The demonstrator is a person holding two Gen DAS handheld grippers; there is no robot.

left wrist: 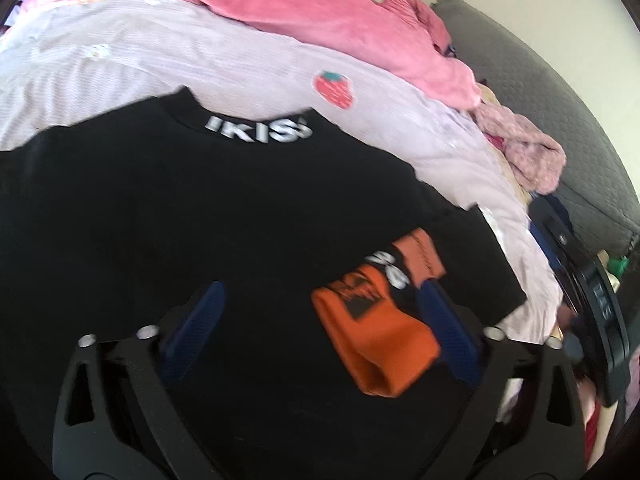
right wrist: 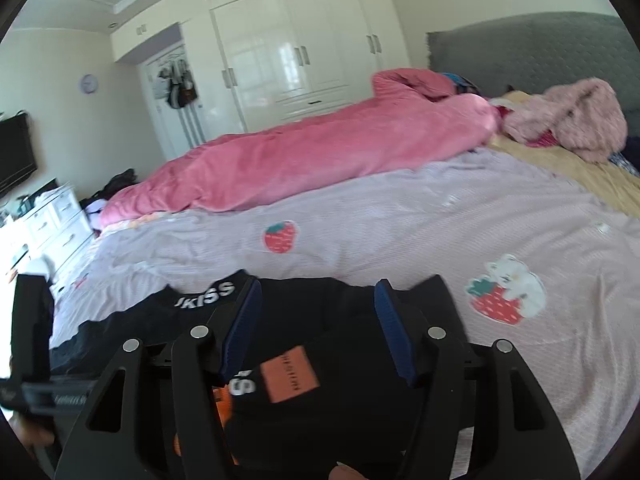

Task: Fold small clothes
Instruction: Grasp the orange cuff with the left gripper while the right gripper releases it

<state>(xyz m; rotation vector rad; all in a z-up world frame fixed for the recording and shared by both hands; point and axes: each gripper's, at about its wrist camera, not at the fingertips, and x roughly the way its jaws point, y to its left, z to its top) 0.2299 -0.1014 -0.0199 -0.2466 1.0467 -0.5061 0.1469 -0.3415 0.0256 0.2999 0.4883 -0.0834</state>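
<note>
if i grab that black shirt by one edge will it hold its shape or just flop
Probably flop: the black shirt lies flat and follows the lilac bedspread under it, so it looks like thin, soft knit. Likely light, so pushing it should bunch it up. Its orange sleeve already looks folded over, hinting it creases easily.

bright daylight, motion blur, fisheye-warped dark edges

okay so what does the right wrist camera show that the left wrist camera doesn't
Only the right wrist view shows the white glossy wardrobe, the dark wall television and the white bear-on-strawberry patch. Only the left wrist view shows the whole orange sleeve end on the shirt. Both show the black lettered T-shirt, the pale pink bedspread, the pink plush quilt and the grey headboard.
</note>
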